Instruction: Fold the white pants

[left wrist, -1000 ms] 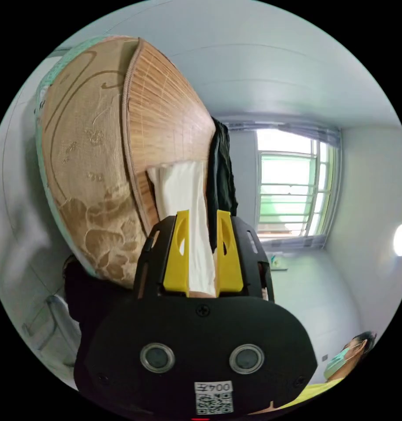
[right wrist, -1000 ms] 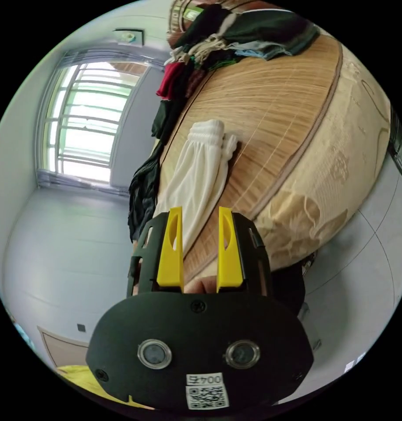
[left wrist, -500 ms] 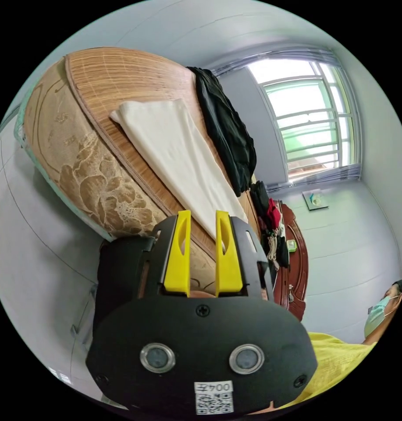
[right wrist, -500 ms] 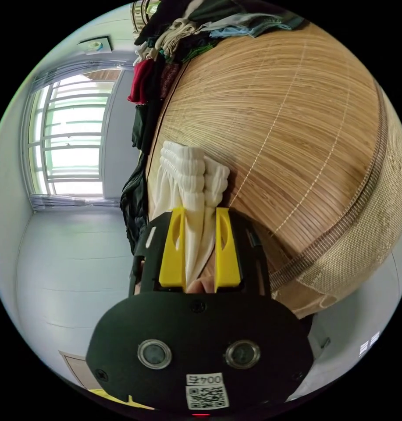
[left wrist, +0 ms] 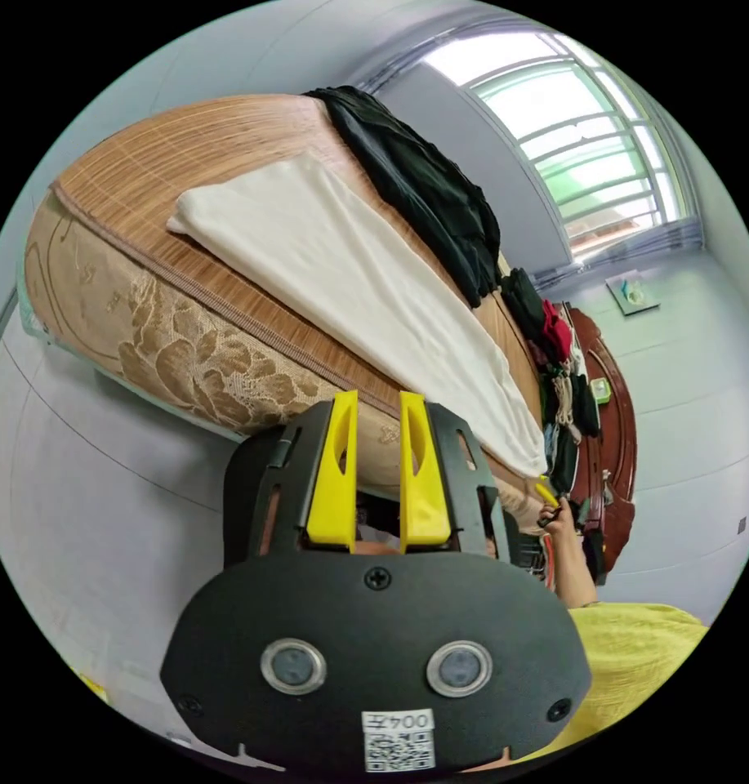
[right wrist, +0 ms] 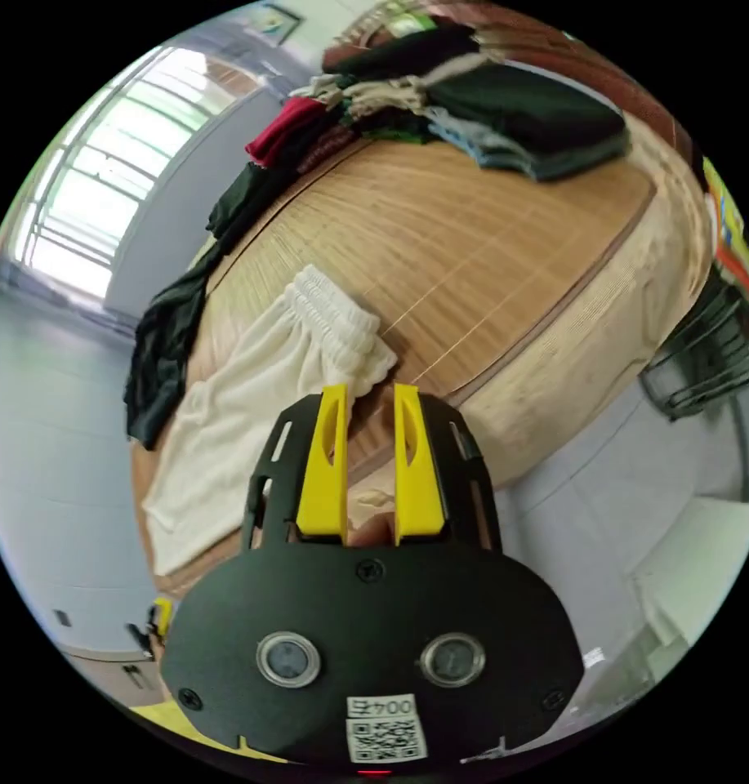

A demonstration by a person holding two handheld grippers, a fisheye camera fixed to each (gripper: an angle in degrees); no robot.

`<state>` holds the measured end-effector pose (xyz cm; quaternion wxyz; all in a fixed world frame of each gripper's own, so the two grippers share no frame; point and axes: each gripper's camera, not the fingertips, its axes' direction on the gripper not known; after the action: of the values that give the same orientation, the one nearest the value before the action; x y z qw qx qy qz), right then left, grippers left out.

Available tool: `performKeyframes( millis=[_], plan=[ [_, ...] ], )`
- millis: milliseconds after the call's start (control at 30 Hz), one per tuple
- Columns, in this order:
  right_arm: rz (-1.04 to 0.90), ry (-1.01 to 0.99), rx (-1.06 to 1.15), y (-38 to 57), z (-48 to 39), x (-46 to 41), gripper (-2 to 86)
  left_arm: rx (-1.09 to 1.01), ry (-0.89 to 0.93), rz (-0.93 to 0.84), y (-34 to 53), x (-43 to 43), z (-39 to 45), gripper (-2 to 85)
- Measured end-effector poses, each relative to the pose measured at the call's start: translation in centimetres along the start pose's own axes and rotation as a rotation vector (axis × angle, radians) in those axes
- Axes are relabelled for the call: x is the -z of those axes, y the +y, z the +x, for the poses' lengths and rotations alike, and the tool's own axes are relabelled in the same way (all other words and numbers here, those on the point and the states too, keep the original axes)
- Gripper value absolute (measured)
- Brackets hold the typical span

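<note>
In the left gripper view, the left gripper (left wrist: 378, 400) hangs off the edge of the bed with its yellow jaws parted by a narrow gap and nothing between them. The white pants (left wrist: 349, 282) lie flat and long on the bamboo mat (left wrist: 153, 167) that covers the mattress (left wrist: 186, 359), one end near the mat's corner, the other running toward the far end of the bed. A black garment (left wrist: 423, 196) lies along the far side of the pants, and further on sits a row of dark and red clothes (left wrist: 554, 343) near a wooden headboard (left wrist: 615, 457). At that far end the right gripper (left wrist: 547, 494) shows as a small yellow tip at the pants' edge, held by a person's hand (left wrist: 554, 523), with a yellow sleeve (left wrist: 635, 653) below. In the right gripper view, the right gripper (right wrist: 368, 396) has its jaws slightly apart and empty, their tips just beside the gathered waistband of the white pants (right wrist: 251, 392), which spread away across the bamboo mat (right wrist: 472, 245). The black garment (right wrist: 158, 359) lies beside them at the mat's edge, and a stack of folded clothes (right wrist: 505, 114) rests at the mat's far end. A window (right wrist: 104, 188) glows beyond.
</note>
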<state>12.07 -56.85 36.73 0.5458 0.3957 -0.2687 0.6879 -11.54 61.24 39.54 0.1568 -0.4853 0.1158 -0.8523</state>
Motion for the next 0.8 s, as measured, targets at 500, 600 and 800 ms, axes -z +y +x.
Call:
performKeyframes(
  millis=[500, 600, 800],
  plan=[
    [-0.588, 0.555, 0.987, 6.9, -27.1, -17.6, -0.7, -0.338, -0.269, -0.089, 4.3, 1.5, 12.9, 7.5],
    [-0.643, 0.603, 1.057, 7.1, -29.2, -19.5, -0.7, -0.372, -0.311, -0.099, 5.3, 2.2, 15.0, 7.5],
    [-0.711, 0.648, 1.231, 8.1, -31.8, -22.1, -0.6, -0.38, -0.295, -0.124, 5.5, 2.5, 18.1, 7.5]
  ],
)
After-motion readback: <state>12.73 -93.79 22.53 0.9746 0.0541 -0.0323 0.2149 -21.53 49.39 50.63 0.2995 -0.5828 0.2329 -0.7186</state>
